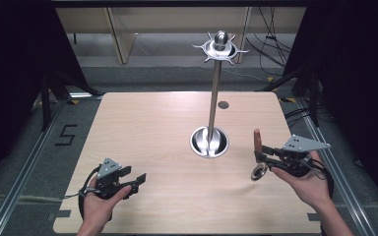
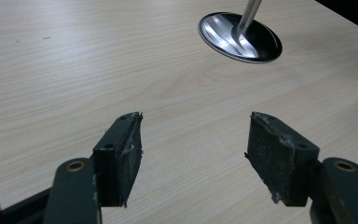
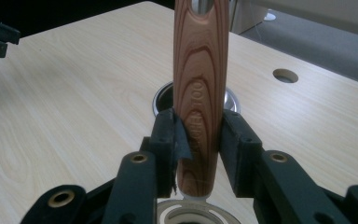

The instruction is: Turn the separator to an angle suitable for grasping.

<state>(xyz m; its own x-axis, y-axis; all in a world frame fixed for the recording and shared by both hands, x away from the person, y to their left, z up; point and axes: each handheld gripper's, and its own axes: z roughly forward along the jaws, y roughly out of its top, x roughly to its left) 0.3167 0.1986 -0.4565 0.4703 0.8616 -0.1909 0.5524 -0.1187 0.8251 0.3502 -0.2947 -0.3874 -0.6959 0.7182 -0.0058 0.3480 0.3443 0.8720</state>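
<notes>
A metal stand (image 1: 214, 93) rises from a round shiny base (image 1: 209, 141) in the middle of the wooden table; its top carries a ring of hooks (image 1: 220, 48). My right gripper (image 1: 262, 156) at the right is shut on a utensil with a wooden handle (image 1: 257, 140) held upright and a round metal head (image 1: 259, 172) below. The handle (image 3: 200, 93) fills the gap between the jaws in the right gripper view. My left gripper (image 1: 134, 180) is at the front left, open and empty, its pads (image 2: 121, 154) pointing toward the base (image 2: 240, 37).
The table (image 1: 142, 128) has a small round hole (image 1: 223, 104) behind the stand. Dark curtains flank both sides, cables lie on the floor at the back right, and floor rails run along both table sides.
</notes>
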